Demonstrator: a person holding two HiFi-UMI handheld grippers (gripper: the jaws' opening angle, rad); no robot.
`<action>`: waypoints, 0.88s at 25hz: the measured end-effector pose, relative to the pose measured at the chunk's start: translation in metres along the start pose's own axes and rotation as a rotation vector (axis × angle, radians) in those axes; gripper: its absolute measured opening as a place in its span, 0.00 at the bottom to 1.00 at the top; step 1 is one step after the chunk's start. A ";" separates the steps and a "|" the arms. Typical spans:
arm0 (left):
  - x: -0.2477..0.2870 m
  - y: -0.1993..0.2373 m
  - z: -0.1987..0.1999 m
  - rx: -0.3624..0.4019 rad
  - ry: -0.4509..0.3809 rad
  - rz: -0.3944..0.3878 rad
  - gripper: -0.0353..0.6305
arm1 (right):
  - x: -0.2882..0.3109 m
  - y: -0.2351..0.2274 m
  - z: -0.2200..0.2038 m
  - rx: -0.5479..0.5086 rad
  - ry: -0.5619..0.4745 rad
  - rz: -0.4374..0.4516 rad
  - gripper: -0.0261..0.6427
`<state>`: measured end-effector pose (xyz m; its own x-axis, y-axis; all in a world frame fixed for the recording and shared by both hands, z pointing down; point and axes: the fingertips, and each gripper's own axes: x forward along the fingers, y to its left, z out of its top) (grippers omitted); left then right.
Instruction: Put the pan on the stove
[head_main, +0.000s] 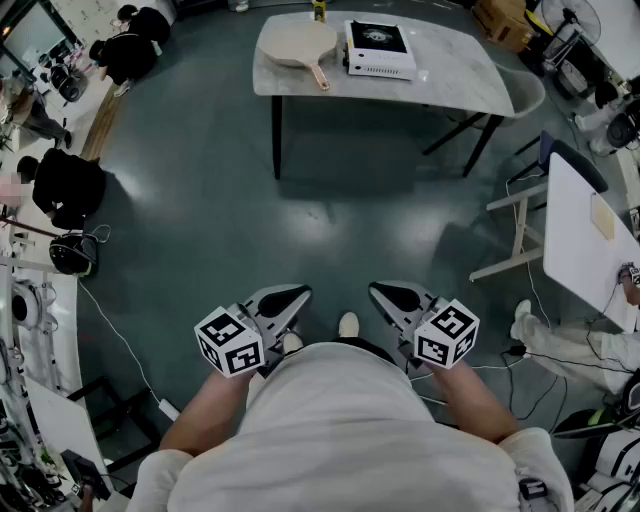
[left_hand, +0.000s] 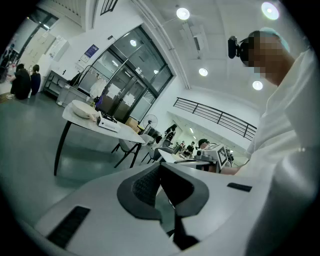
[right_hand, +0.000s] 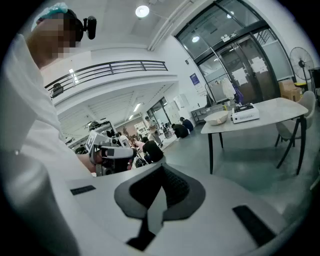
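Pan (head_main: 298, 42) lies flat on the surface (head_main: 460, 75) at upper centre of the head view. It is just left of the stove (head_main: 379, 50) and not on it. Its handle (head_main: 318, 72) points toward the lower edge of the frame, which should suit a grasp from the person's side. Task judged not started.

Left tongs (head_main: 287, 299) and right tongs (head_main: 396, 297) sit at lower centre, close against the person's body and well apart from the surface (a carrying posture, likely, pending the walk-up). Each gripper view shows its tongs pressed together with nothing between them. Both are clenched, empty and touching no object.
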<state>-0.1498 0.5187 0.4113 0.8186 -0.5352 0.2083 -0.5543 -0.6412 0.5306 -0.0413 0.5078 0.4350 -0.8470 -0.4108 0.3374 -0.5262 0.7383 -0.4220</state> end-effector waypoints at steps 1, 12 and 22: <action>0.010 0.000 0.001 0.001 0.004 0.005 0.08 | -0.006 -0.008 0.000 0.002 0.001 0.000 0.05; 0.102 0.007 0.026 -0.019 -0.016 0.059 0.08 | -0.043 -0.092 0.009 0.028 -0.012 -0.005 0.05; 0.157 0.094 0.086 -0.052 -0.075 0.020 0.08 | -0.013 -0.172 0.044 0.069 -0.008 -0.097 0.12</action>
<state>-0.0862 0.3276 0.4232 0.7927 -0.5887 0.1585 -0.5605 -0.6015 0.5693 0.0572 0.3629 0.4662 -0.7925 -0.4827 0.3727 -0.6091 0.6565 -0.4450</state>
